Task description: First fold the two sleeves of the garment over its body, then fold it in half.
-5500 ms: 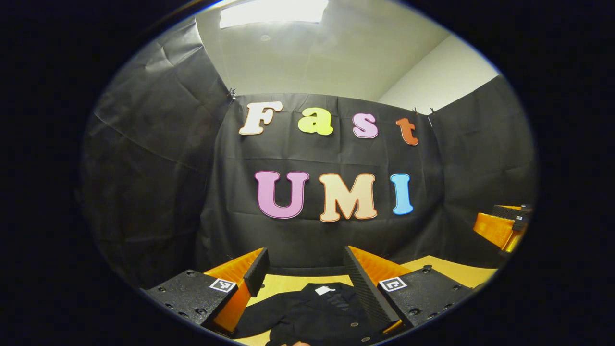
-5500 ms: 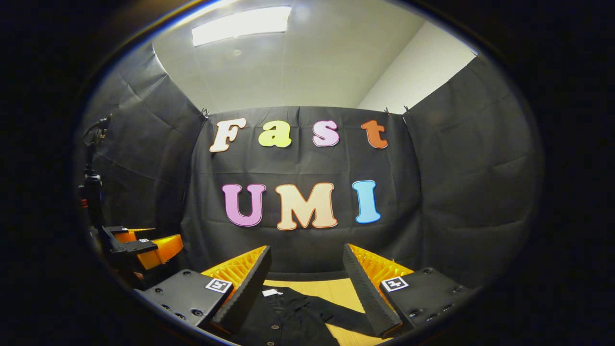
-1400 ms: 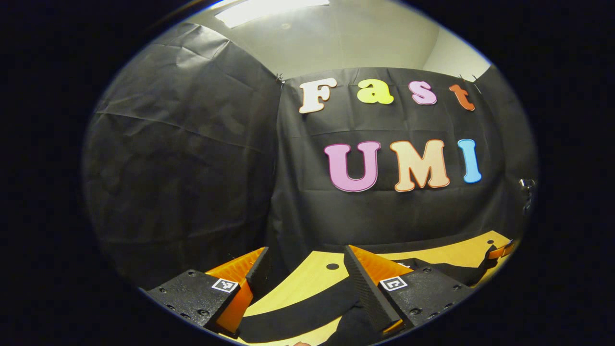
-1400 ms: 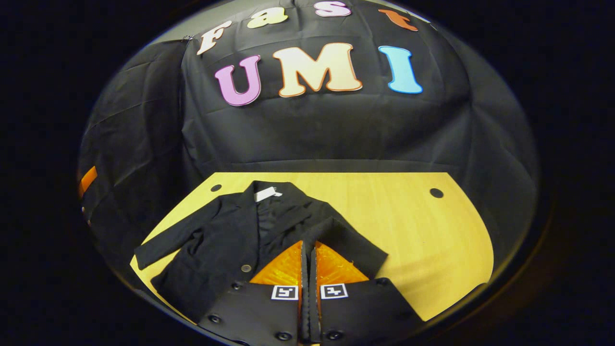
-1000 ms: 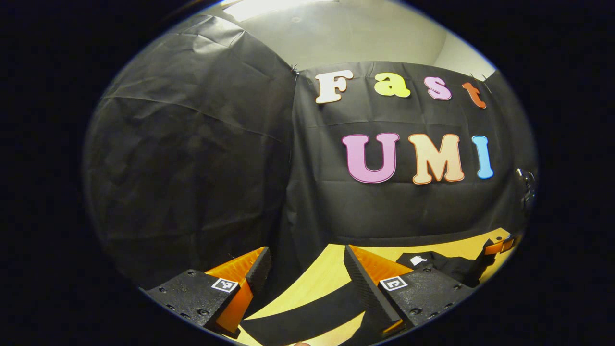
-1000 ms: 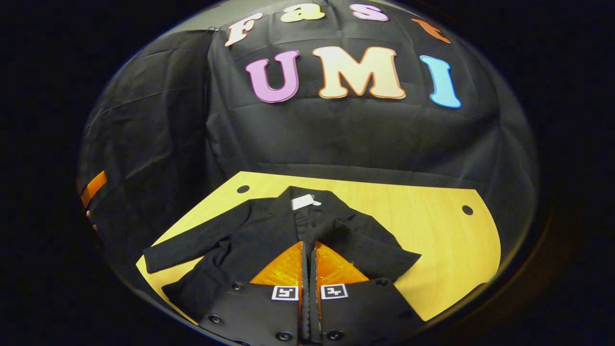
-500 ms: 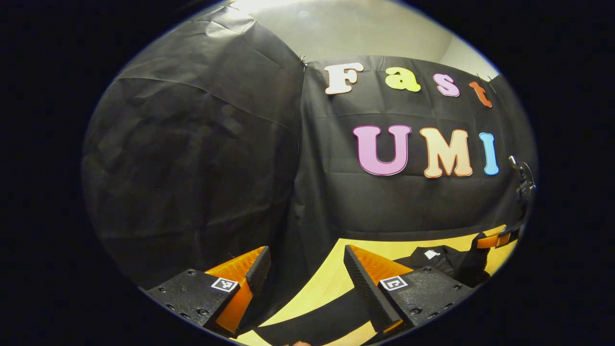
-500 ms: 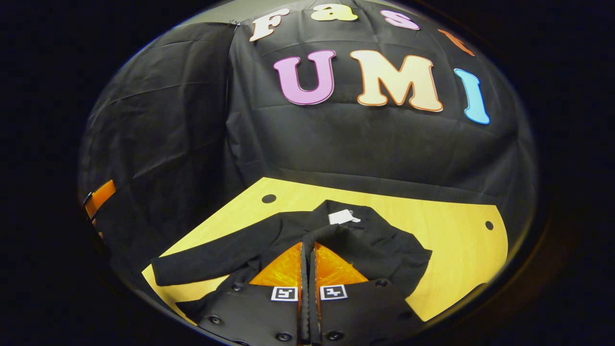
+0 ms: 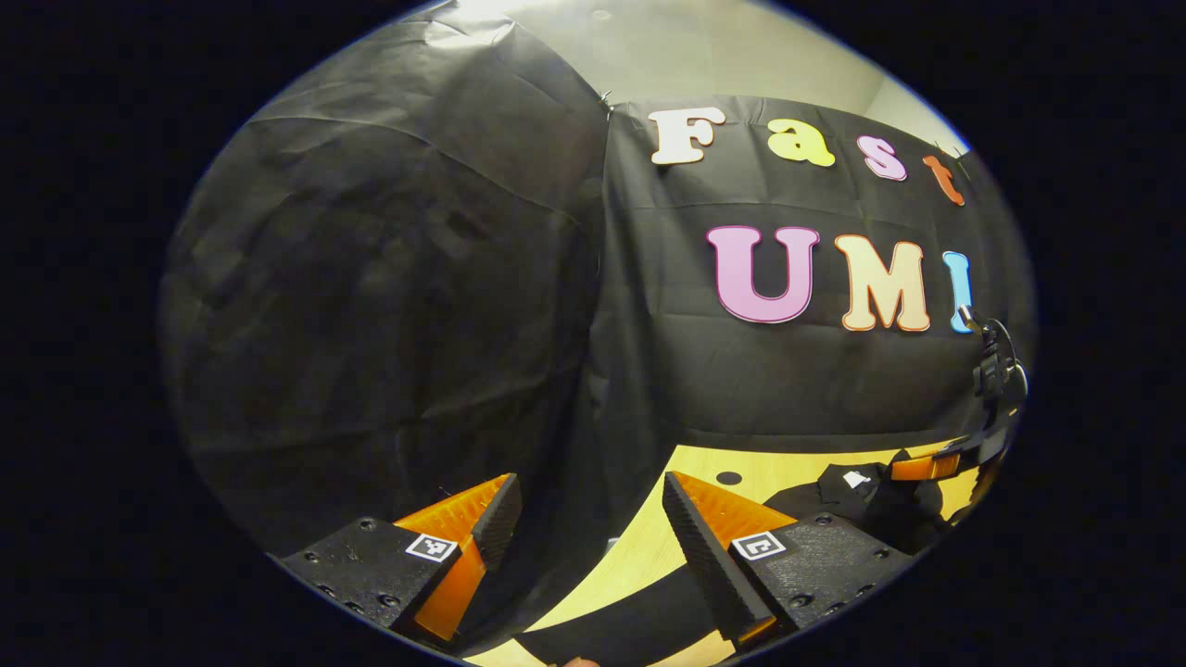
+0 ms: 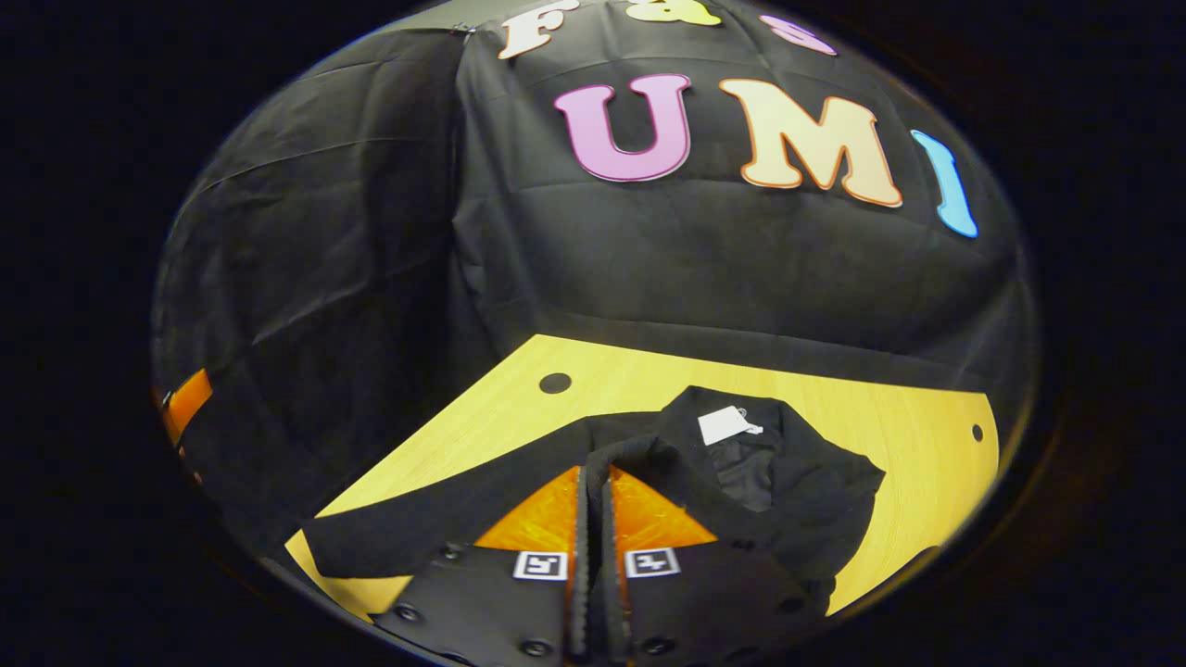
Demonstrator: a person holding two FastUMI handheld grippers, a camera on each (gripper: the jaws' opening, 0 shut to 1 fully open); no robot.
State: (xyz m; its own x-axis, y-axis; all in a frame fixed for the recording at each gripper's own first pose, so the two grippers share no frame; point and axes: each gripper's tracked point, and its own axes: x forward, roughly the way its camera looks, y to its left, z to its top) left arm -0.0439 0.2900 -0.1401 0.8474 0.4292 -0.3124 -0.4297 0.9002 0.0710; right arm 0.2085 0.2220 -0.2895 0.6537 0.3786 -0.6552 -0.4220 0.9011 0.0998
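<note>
- The left gripper [image 9: 588, 528] has its jaws spread wide with nothing between the fingers; it hangs over the table's left edge, facing the booth's wall.
- Below it, in the left gripper view, one sleeve [image 9: 611, 621] of the jacket lies flat on the table [image 9: 649, 547], running under the right-hand finger [image 9: 704, 556].
- Farther right in that view, the jacket's collar with its white tag [image 9: 854, 479] lies bunched beside the right gripper [image 9: 927, 463], seen from a distance at the edge.
- The right gripper [image 10: 593, 505] is closed, its fingers pressed together on a pinch of cloth: the other sleeve [image 10: 639, 454] rises in a small ridge to the fingertips.
- That pinched sleeve is held over the jacket's body, just left of the collar.
- In the right gripper view, the jacket [image 10: 797, 500] lies on the yellow table [image 10: 927, 463], collar toward the wall, tag [image 10: 727, 424] showing inside the neck.
- The flat sleeve [image 10: 417, 528] stretches out to the left across the tabletop, not yet folded over.
- Two small dark holes mark the table, one [image 10: 555, 383] near the far left corner, one [image 10: 977, 433] at the far right.
- An orange part of the left gripper [image 10: 185, 398] shows at the left edge of the right gripper view.
</note>
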